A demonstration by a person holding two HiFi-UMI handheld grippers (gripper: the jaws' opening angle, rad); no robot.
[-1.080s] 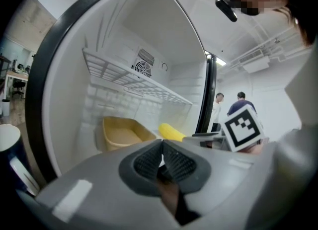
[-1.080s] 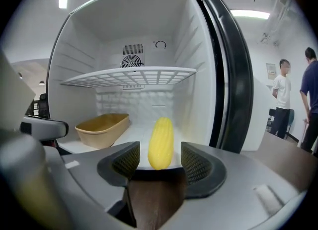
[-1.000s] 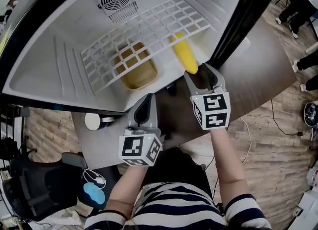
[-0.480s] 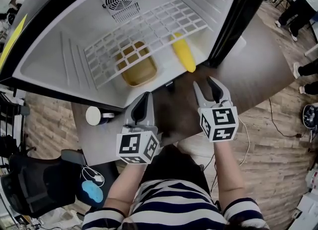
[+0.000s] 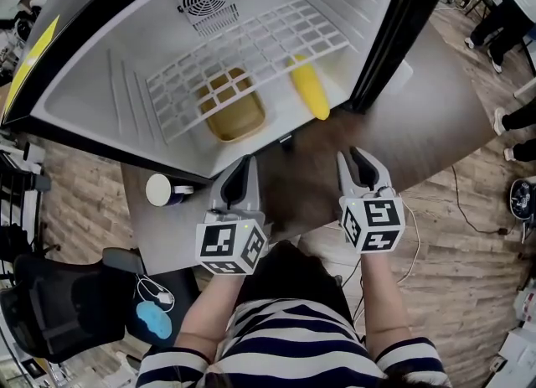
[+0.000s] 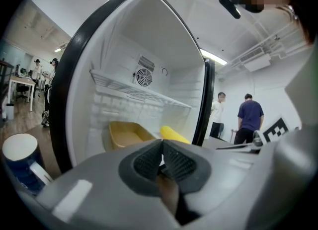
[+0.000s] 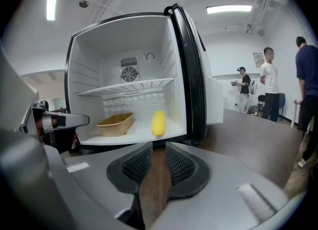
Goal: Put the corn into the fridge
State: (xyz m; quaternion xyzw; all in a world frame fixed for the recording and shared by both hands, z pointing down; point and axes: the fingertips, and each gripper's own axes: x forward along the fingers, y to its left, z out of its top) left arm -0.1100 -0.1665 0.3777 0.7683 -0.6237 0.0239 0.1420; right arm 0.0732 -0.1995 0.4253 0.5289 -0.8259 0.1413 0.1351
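**Materials and Surface Finishes at the Open Fridge**

The fridge (image 5: 100, 97) liner was smooth white plastic with a soft gloss, and its wire shelf (image 5: 251, 43) bore a white coating. The corn (image 5: 310, 93) looked smooth and faintly shiny; the tray (image 5: 239, 126) was matt tan. The table (image 5: 435, 110) showed a smooth brown wood-grain top, the floor (image 5: 452, 235) pale wooden planks. The left gripper (image 6: 161, 142) had a matt grey plastic shell and dark pads (image 6: 146, 163) with a fine ribbed texture. The mug (image 5: 163, 189) was glossy; the shirt (image 5: 293, 353) was striped cloth.
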